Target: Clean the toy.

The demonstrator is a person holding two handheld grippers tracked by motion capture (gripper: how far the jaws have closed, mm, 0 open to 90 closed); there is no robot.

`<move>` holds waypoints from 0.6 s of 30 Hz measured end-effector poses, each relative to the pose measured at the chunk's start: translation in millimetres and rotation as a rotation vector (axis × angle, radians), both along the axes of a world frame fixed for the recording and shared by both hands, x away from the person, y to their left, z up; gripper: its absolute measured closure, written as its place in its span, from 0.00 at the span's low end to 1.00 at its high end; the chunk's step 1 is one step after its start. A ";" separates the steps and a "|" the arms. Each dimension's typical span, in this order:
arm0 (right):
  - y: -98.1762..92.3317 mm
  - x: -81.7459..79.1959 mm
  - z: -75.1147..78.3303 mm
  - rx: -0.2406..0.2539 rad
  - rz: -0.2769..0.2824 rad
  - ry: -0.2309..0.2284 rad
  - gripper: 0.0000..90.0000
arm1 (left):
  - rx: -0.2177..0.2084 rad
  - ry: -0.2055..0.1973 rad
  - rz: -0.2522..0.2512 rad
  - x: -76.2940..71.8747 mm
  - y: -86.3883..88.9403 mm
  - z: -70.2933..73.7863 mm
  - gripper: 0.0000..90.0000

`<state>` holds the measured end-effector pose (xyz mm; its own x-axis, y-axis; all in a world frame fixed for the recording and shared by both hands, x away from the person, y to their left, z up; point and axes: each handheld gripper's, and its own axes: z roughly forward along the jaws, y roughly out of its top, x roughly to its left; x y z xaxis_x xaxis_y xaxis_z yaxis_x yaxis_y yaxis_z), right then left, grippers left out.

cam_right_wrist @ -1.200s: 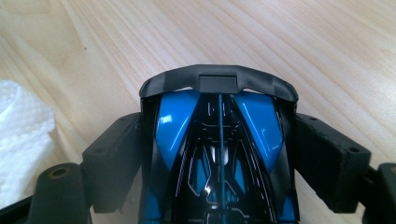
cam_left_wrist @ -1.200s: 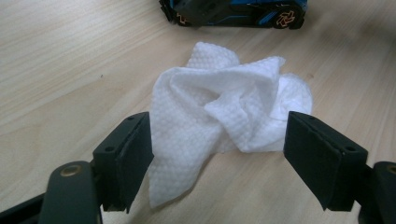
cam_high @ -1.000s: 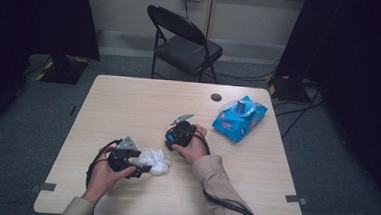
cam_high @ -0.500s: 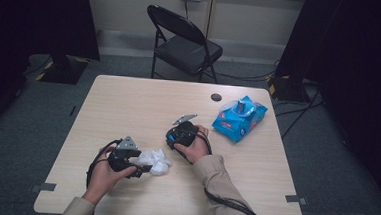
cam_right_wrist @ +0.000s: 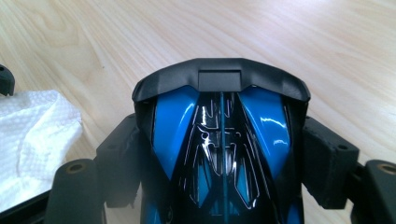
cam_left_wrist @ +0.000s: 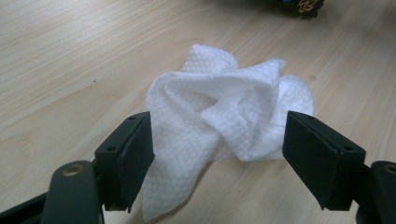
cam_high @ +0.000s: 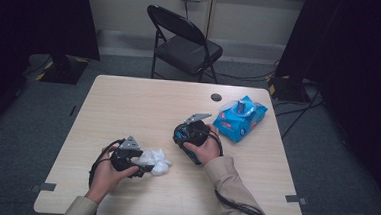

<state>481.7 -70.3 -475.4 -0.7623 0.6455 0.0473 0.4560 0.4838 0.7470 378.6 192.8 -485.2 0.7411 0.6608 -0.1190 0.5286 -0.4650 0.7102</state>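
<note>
my right gripper has drawn nearer the crumpled white wipe, jaws still clenched on the blue-and-black toy car; wiping looks imminent. my left gripper rests low on the table, jaws parted around the wipe. the blue wipe pack lies just beyond my right hand.

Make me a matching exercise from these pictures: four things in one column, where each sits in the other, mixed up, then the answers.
Things:
1. white wipe
2. blue and black toy car
3. blue wipes pack
4. folding chair

Places:
A. on the floor beyond the table
B. between the open left jaws
C. on the table's far right part
D. clamped by the right jaws

Pairs: 1-B, 2-D, 3-C, 4-A
</note>
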 end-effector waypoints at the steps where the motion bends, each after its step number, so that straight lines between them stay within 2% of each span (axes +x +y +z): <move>1: -3.2 -0.7 1.4 0.008 0.000 0.000 0.28 | 0.000 0.001 0.001 0.0 -0.3 -0.3 0.27; 6: -14.8 -4.9 7.8 0.064 -0.010 -0.012 0.28 | 0.023 -0.008 -0.003 0.3 -2.1 -0.7 0.27; 13: -28.5 -15.1 16.6 0.137 -0.014 -0.029 0.28 | 0.020 -0.004 -0.005 1.6 -4.5 -1.0 0.26; 18: -36.4 -22.4 22.2 0.161 -0.013 -0.042 0.28 | 0.027 -0.005 -0.010 2.0 -6.5 -0.4 0.24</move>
<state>459.3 -106.7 -453.2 -0.7577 0.6417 0.1192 0.4283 0.3510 0.8327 380.6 186.2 -485.5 0.7484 0.6560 -0.0974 0.5201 -0.4894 0.6999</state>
